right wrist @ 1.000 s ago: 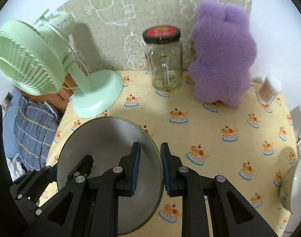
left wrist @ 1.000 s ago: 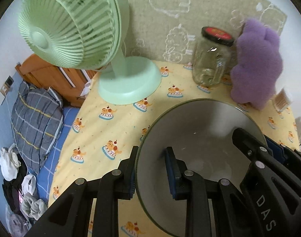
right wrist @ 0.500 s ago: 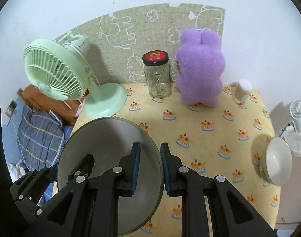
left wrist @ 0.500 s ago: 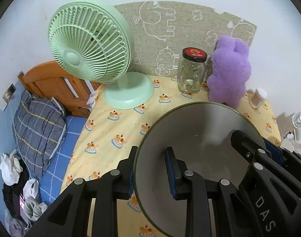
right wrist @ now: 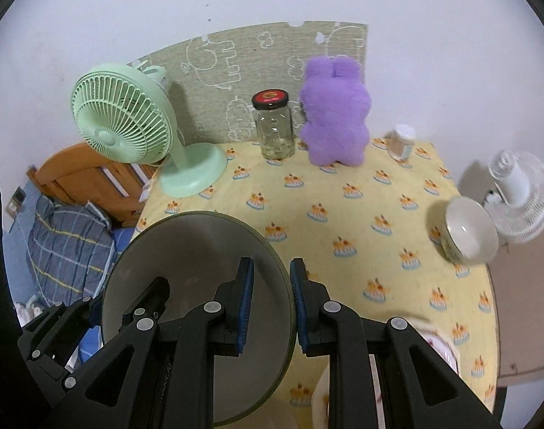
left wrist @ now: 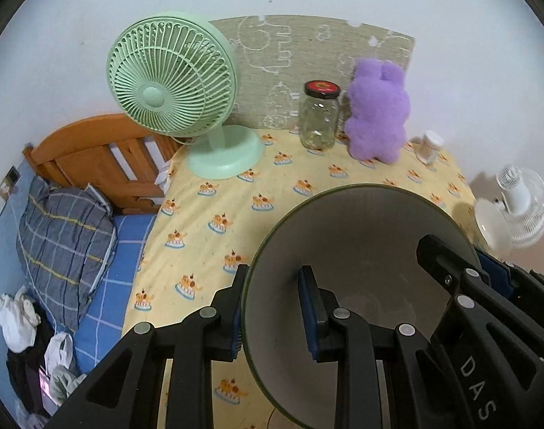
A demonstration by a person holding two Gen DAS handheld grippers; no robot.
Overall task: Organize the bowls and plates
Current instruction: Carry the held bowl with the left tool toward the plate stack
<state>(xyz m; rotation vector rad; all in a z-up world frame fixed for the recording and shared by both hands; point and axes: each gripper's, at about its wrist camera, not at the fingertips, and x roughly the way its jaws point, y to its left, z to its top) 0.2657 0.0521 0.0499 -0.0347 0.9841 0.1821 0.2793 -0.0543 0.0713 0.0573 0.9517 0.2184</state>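
pinching the grey plate's (left wrist: 361,250) opposite rims between both grippers' fingers (right wrist: 245,304).

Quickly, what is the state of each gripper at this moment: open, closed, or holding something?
Left gripper: shut on the grey plate, clamping its left rim.
Right gripper: shut on the same grey plate, clamping its right rim.

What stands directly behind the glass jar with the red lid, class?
Behind the glass jar a grey-green mat with white animal outlines leans against the white wall. The jar and the purple plush toy cover the mat's lower part there.
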